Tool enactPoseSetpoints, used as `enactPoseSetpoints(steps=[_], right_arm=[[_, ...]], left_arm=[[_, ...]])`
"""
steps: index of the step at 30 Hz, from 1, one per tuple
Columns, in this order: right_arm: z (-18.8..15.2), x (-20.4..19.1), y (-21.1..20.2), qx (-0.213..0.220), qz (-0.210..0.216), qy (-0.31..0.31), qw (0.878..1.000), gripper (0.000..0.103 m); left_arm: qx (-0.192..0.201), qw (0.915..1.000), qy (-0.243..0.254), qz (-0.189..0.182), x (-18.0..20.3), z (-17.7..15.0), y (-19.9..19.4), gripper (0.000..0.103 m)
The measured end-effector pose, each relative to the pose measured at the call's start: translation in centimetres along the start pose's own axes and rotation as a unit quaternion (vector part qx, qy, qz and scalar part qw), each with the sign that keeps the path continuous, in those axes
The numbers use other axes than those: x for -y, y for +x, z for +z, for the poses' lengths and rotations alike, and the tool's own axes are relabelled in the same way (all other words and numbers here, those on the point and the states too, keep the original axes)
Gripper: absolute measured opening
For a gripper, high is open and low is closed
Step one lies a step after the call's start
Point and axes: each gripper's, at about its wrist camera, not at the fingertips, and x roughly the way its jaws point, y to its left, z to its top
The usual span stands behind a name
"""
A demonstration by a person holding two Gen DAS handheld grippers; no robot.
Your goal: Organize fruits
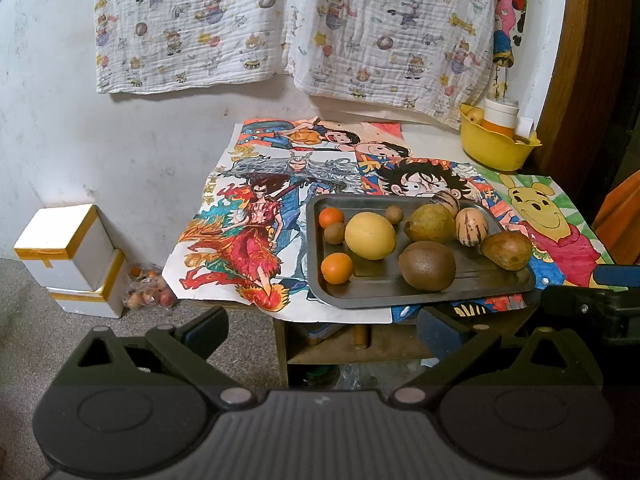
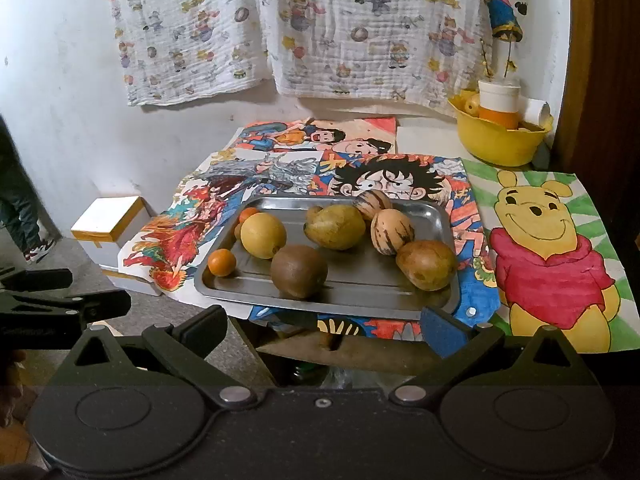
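A steel tray (image 1: 500, 285) (image 2: 400, 300) sits at the table's front edge. It holds several fruits: a yellow round fruit (image 1: 370, 235) (image 2: 263, 235), a big brown kiwi (image 1: 427, 265) (image 2: 298, 271), two small oranges (image 1: 337, 267) (image 2: 222, 262), two pears (image 1: 506, 250) (image 2: 426, 265), two striped melons (image 1: 469, 227) (image 2: 392, 232) and small brown fruits (image 1: 334, 233). My left gripper (image 1: 322, 330) is open and empty, below and in front of the tray. My right gripper (image 2: 324, 328) is open and empty, just short of the tray's front rim.
Colourful drawings (image 1: 260, 240) and a Pooh picture (image 2: 548, 248) cover the table. A yellow bowl (image 1: 496, 148) (image 2: 500, 140) with a cup stands back right. White boxes (image 1: 68, 256) and a bag of fruit (image 1: 150, 290) lie on the floor at left. A patterned cloth hangs on the wall.
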Motion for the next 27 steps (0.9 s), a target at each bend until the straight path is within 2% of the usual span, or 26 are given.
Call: enactPoseSetpoints(steps=[27], right_arm=[[-0.18, 0.46, -0.29, -0.001, 0.001, 0.004, 1.000, 0.102]], left_arm=[[0.002, 1.0000, 0.001, -0.001, 0.57, 0.11, -0.13, 0.102]])
